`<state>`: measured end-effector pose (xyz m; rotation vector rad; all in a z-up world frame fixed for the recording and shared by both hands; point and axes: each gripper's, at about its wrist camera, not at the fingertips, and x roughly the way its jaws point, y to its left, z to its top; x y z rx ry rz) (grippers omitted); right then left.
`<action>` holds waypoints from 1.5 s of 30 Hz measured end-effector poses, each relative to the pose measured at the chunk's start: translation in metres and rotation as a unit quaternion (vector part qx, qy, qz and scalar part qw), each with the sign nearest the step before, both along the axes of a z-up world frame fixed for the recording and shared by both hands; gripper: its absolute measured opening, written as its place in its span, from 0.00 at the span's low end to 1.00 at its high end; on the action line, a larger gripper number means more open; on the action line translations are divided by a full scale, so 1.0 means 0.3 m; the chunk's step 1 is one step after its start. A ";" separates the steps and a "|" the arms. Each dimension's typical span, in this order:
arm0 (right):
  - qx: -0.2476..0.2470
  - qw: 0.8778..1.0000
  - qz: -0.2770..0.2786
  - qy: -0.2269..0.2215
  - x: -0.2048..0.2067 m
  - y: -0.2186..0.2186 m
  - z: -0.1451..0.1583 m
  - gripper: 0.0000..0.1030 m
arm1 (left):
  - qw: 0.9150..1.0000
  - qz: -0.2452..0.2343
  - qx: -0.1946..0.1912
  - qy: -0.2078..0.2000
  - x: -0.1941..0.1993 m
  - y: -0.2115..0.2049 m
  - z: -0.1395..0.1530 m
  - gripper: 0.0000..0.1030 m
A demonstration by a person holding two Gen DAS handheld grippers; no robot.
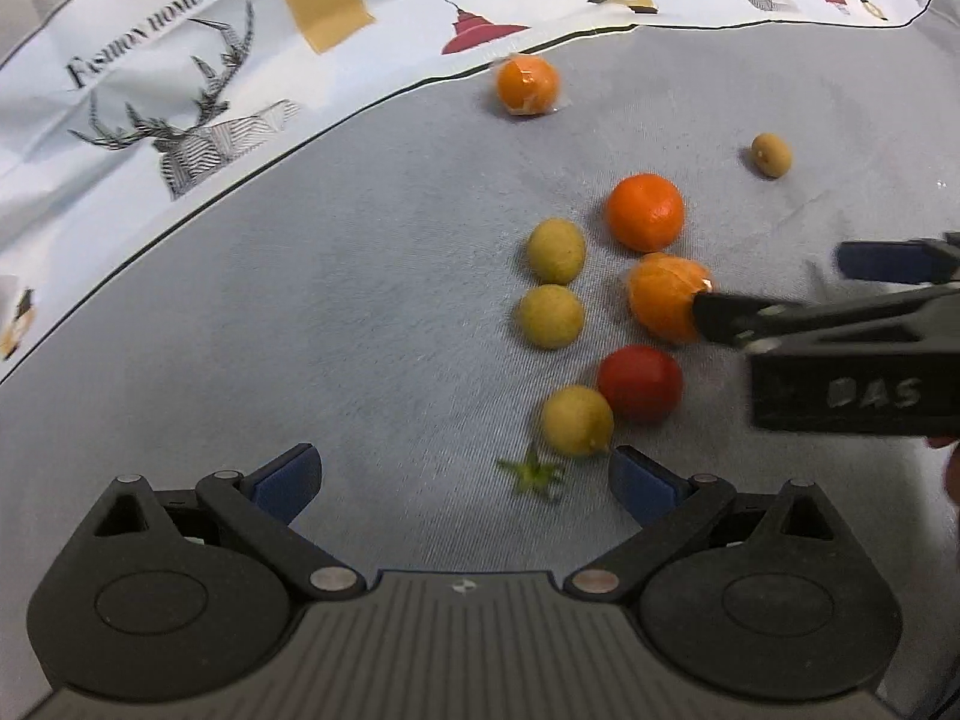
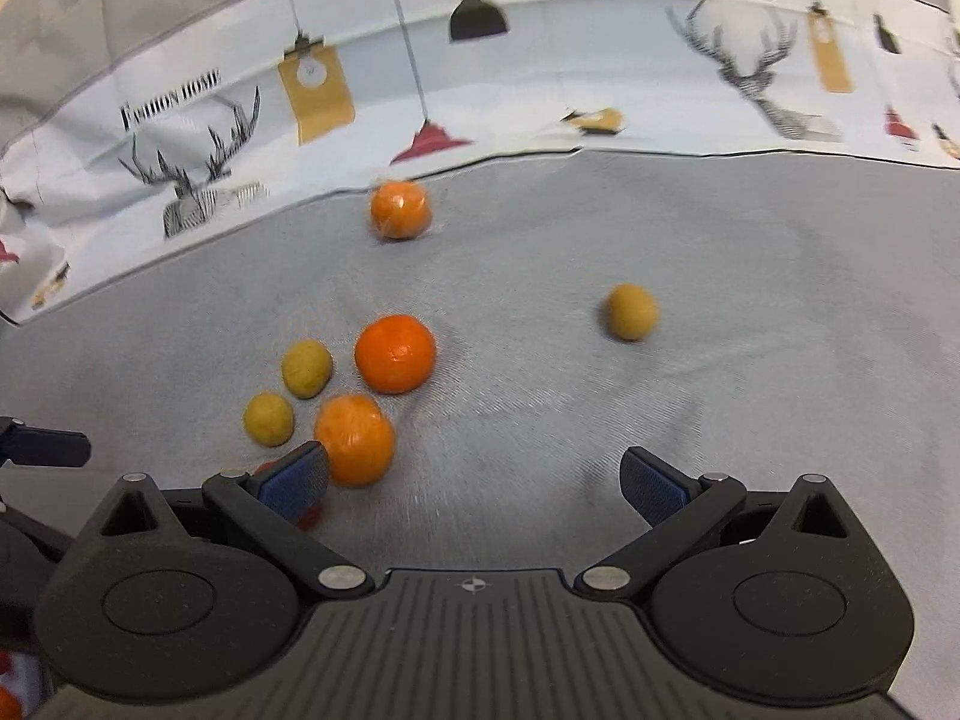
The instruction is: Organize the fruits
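Observation:
Fruits lie on a grey cloth [image 1: 300, 330]. A wrapped orange [image 1: 666, 299] sits by a bare orange [image 1: 645, 212], with a red tomato [image 1: 639, 383] and three yellow-green fruits [image 1: 555, 250] [image 1: 550, 316] [image 1: 577, 420] close by. Another wrapped orange [image 1: 528, 84] and a small brown fruit [image 1: 771, 155] lie apart. My left gripper [image 1: 462, 474] is open and empty, just short of the cluster. My right gripper [image 2: 474, 480] is open and empty; its left finger [image 2: 294, 477] is beside the wrapped orange [image 2: 355, 439]. It shows from the side in the left wrist view [image 1: 774, 288].
A loose green stem [image 1: 531, 474] lies between my left fingers. A white printed cloth [image 1: 180, 90] with deer and lamps borders the grey cloth at the back, also in the right wrist view [image 2: 540, 78]. The lone brown fruit [image 2: 630, 311] lies to the right.

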<state>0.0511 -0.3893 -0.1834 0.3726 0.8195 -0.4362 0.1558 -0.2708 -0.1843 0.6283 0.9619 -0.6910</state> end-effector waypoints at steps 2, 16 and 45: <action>0.014 1.000 0.021 -0.004 0.033 0.003 -0.025 0.98 | 1.000 -0.019 -0.016 -0.003 0.002 -0.005 -0.010 0.78; -0.019 0.999 0.029 0.007 -0.013 0.016 0.005 0.40 | 0.998 -0.032 -0.052 0.010 -0.018 0.070 0.039 0.27; -0.087 0.996 0.003 -0.010 -0.262 0.183 -0.066 0.49 | 0.996 0.083 0.000 0.024 -0.112 0.173 0.011 0.76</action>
